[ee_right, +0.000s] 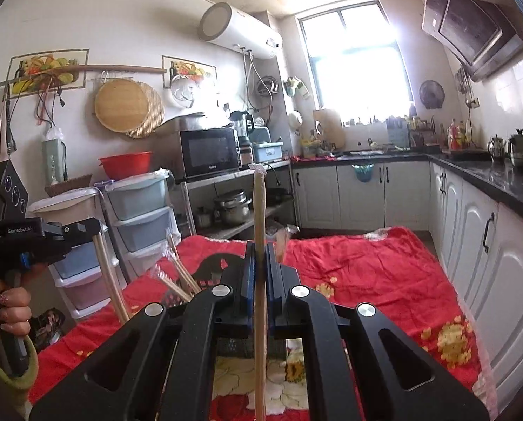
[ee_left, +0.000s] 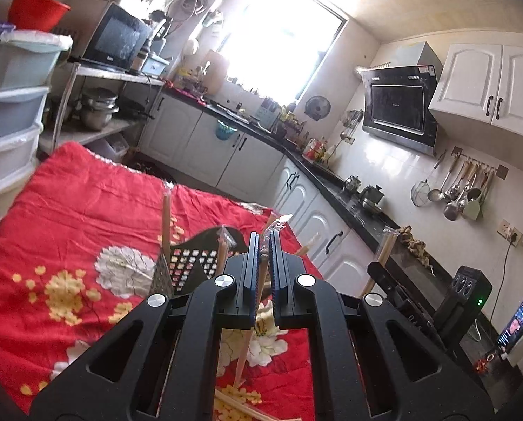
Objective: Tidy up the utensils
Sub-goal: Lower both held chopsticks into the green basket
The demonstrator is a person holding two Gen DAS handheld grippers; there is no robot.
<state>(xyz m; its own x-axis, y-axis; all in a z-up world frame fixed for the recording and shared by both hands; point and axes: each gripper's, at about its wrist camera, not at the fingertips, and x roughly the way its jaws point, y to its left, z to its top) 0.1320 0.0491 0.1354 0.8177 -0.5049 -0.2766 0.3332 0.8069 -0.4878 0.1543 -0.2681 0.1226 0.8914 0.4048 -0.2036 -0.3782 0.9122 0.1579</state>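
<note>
My left gripper (ee_left: 265, 242) is shut on a plastic-wrapped pair of wooden chopsticks (ee_left: 250, 336), held steeply above the red table. Just beyond it stands a black perforated utensil holder (ee_left: 191, 263) with wrapped chopsticks (ee_left: 166, 221) upright in it. My right gripper (ee_right: 260, 249) is shut on another wrapped pair of chopsticks (ee_right: 260, 203), held upright over the same holder (ee_right: 212, 266), which holds several pairs (ee_right: 180, 273). The left gripper (ee_right: 82, 231) with its chopsticks (ee_right: 110, 280) shows at the left of the right wrist view.
A red floral cloth (ee_left: 79, 210) covers the table. More wrapped chopsticks (ee_left: 236, 403) lie on it near me. Plastic drawers (ee_right: 138, 210) and a metal shelf with a microwave (ee_right: 208, 151) stand behind. White cabinets (ee_right: 471, 238) with a black counter run along the right.
</note>
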